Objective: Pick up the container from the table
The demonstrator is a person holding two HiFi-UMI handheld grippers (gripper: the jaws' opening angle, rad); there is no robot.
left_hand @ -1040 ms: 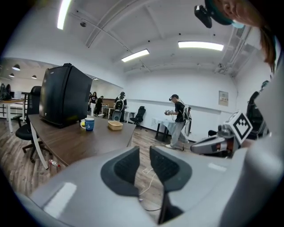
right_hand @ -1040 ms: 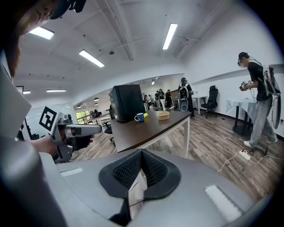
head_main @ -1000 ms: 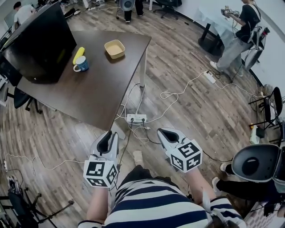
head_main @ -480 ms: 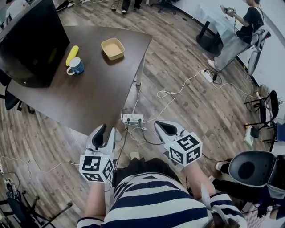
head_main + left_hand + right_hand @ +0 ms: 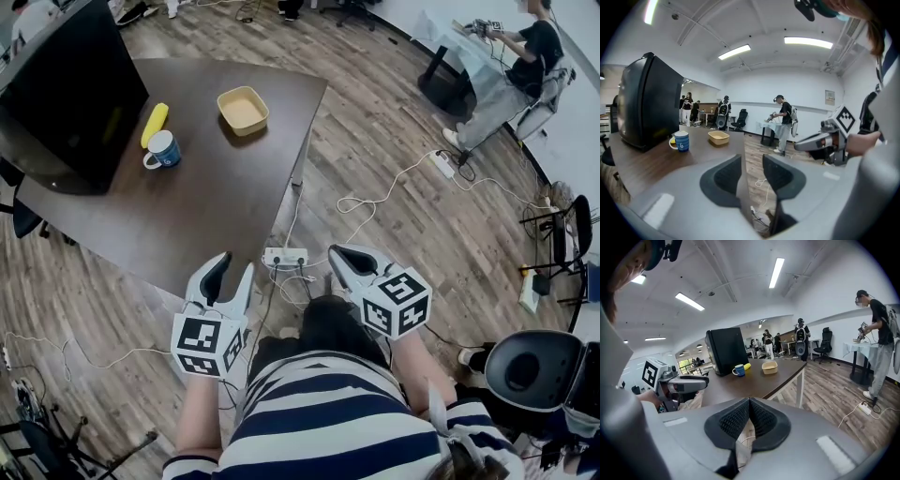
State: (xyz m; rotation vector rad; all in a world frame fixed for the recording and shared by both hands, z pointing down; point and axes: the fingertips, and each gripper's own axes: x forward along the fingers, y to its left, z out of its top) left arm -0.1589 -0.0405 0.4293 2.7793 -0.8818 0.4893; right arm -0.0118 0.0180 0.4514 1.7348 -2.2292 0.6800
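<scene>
The container is a shallow tan square tub on the far part of the dark brown table; it also shows as the tub in the left gripper view and the tub in the right gripper view. My left gripper hangs low in front of the body, just off the table's near corner, open and empty, with a gap showing between the pads of that gripper. My right gripper is over the floor to the right, shut on nothing, and the pads of that gripper touch. Both are far from the container.
A blue mug and a yellow object sit left of the container, beside a big black monitor. A white power strip and cables lie on the wood floor by the table leg. A person stands far right; a chair is near right.
The view has shifted a little and the power strip lies closer to my body. Both grippers have stayed low in front of me, the right one still shut.
</scene>
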